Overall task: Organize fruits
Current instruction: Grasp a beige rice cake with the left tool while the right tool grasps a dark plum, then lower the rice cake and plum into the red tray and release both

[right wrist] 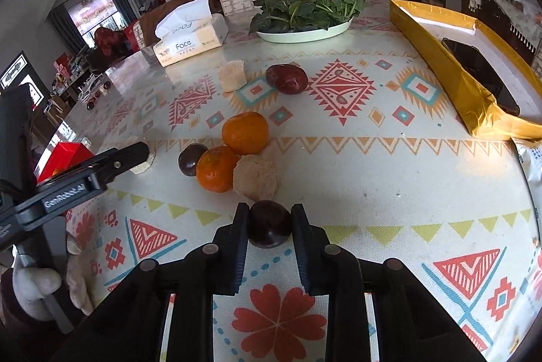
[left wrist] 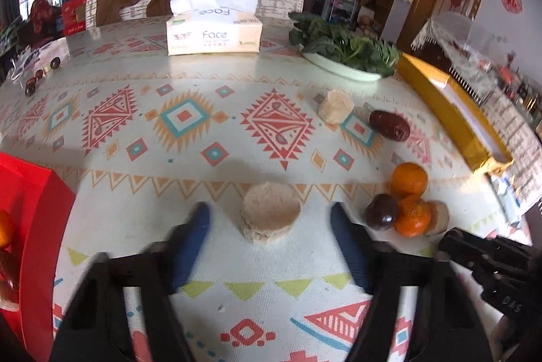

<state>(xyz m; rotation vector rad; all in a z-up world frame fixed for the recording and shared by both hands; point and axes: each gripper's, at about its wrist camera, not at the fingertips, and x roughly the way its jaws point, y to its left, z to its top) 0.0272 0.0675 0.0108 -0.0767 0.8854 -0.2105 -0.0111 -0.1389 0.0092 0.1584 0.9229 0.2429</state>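
Right wrist view: the patterned bench (right wrist: 389, 179) carries everything. Just before the orange cluster (right wrist: 233, 152), a dark plum (right wrist: 269, 223) is clamped by the right gripper (right wrist: 268, 219). Left of that cluster, a beige round (left wrist: 270, 214) is straddled untouched by the left gripper (left wrist: 269, 216).

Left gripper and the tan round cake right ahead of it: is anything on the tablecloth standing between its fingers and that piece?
Nothing visible does. The left gripper has its blue fingers either side of the tan round cake, with bare tablecloth in the gaps. The nearest fruit, a dark plum by two oranges, lies off to the right, outside the fingers.
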